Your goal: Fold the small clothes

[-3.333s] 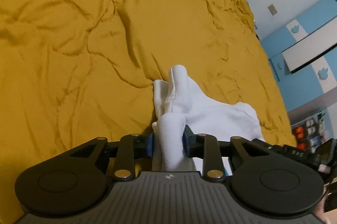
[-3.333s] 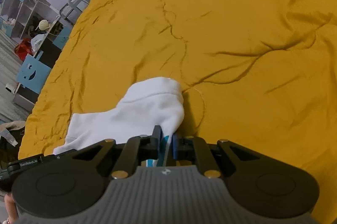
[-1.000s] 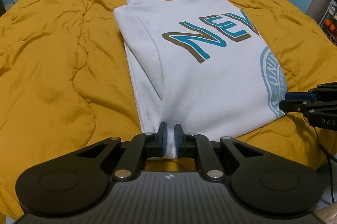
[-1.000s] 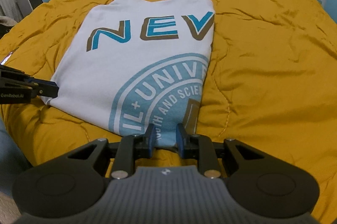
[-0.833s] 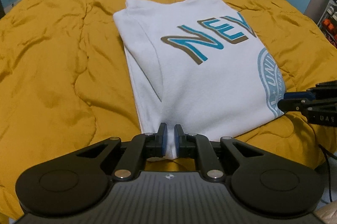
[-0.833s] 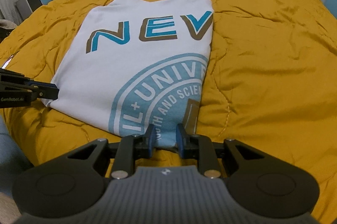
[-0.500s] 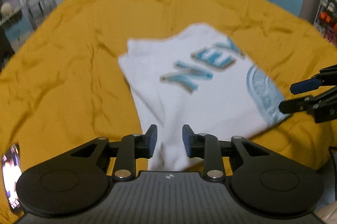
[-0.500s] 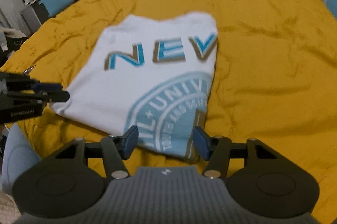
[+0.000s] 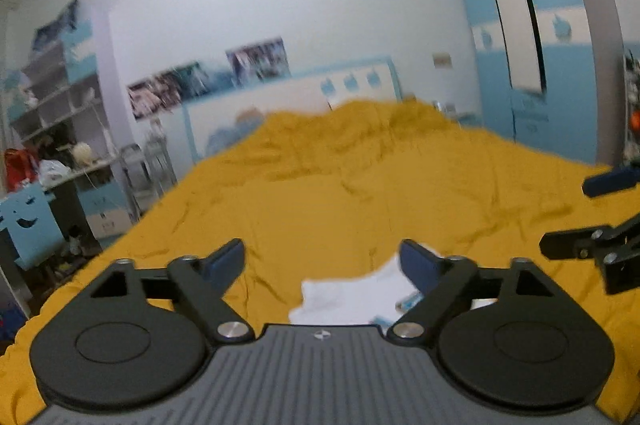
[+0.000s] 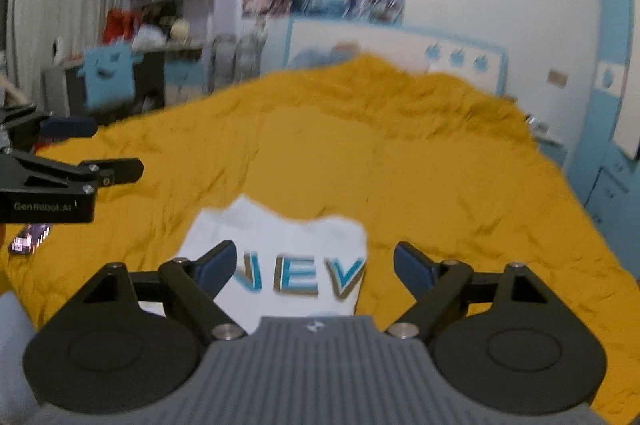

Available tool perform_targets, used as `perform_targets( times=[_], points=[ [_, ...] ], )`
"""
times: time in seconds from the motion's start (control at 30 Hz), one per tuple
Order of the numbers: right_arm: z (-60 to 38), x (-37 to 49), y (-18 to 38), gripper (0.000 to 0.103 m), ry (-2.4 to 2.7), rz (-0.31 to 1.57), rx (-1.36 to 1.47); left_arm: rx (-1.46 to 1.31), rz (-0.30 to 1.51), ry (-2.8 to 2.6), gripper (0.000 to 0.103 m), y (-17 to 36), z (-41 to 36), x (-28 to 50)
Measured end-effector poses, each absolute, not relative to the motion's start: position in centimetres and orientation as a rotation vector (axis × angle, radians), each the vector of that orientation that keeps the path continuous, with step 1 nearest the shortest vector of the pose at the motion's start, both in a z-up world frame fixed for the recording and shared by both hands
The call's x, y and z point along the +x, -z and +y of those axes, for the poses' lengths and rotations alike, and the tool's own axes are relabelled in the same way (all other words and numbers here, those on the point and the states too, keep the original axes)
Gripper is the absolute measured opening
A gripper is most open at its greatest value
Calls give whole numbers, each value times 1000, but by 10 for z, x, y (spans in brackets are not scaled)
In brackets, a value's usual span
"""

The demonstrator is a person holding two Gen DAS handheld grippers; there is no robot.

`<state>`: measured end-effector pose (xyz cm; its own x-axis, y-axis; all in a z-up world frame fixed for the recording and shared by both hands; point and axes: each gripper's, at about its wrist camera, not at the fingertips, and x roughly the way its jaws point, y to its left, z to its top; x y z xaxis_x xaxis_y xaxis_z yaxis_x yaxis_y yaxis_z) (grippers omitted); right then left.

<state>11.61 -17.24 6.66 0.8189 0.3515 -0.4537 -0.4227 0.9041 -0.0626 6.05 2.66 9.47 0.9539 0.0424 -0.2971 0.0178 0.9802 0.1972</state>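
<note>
Both grippers are up off the bed (image 10: 460, 161) now, and the shirt (image 10: 280, 237) lies flat on the yellow cover below them — white, folded to a neat rectangle, the blue letters facing up.

The left gripper (image 9: 322, 259) has just been opening, and its jaws stand as wide as they go with nothing between them; only the shirt's far corner (image 9: 352, 295) peeks out beneath its body, lying on the cover, not held. The right gripper (image 10: 310, 263) tells the same story — jaws freshly spread, pads clear of the cloth, the printed letters showing through the gap from well below.

Why so wide and so high? It reads as a clean release: letting go at the near edge and rising keeps the pads from dragging the fold back out of shape. Each gripper shows at the edge of the other's view, so the two hang side by side, tipped only a little downward, looking across the bed at the headboard (image 10: 392, 45) rather than at the work.

A phone (image 10: 30, 239) lies on the cover to the left, apart from the shirt. This fold looks done — the shirt is compact and squared.
</note>
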Motion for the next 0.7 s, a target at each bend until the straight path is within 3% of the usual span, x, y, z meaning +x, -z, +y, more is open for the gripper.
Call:
perform_targets(
  times=[0.2, 0.7],
  points=[
    [-177, 79, -69, 82, -271, 326, -83, 123, 213, -101, 103, -89, 19, 35],
    [-169, 46, -8, 82, -315, 590, 3, 99, 463, -116, 103, -48, 17, 14]
  ],
)
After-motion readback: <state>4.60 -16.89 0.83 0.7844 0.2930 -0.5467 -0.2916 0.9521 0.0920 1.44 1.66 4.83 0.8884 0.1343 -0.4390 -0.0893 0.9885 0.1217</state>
